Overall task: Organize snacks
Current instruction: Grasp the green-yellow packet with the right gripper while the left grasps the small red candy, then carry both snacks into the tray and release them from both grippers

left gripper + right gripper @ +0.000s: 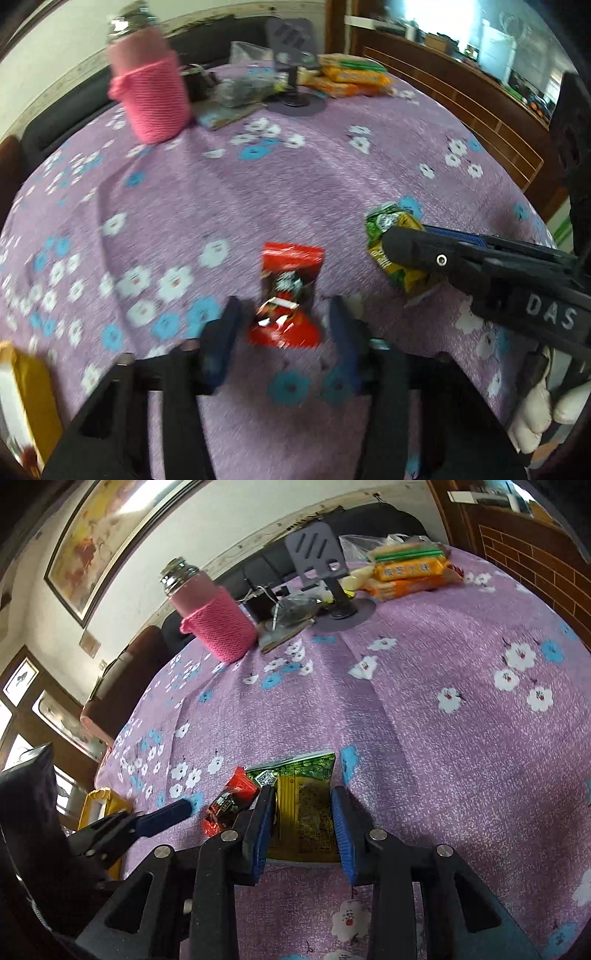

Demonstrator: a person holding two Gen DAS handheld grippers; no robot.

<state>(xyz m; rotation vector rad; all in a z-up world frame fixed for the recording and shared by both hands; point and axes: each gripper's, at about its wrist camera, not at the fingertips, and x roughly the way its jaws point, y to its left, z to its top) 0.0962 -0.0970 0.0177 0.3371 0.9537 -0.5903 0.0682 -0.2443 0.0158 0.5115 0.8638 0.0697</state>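
A red snack packet [286, 295] lies on the purple flowered tablecloth [295, 184], between the open fingers of my left gripper [286, 317]. It also shows in the right wrist view [227, 805]. A green and yellow snack packet [306, 808] lies flat between the open fingers of my right gripper [304, 805]. In the left wrist view the right gripper [399, 251] reaches in from the right over that packet [395, 240]. A yellow box [26, 402] sits at the lower left, also in the right wrist view [99, 805].
At the table's far side stand a pink knit-sleeved bottle [214, 620], a grey phone stand [325, 576], a clear bag of dark items [295, 609] and stacked orange biscuit packs [410, 572]. A dark sofa [207, 594] lies beyond the table.
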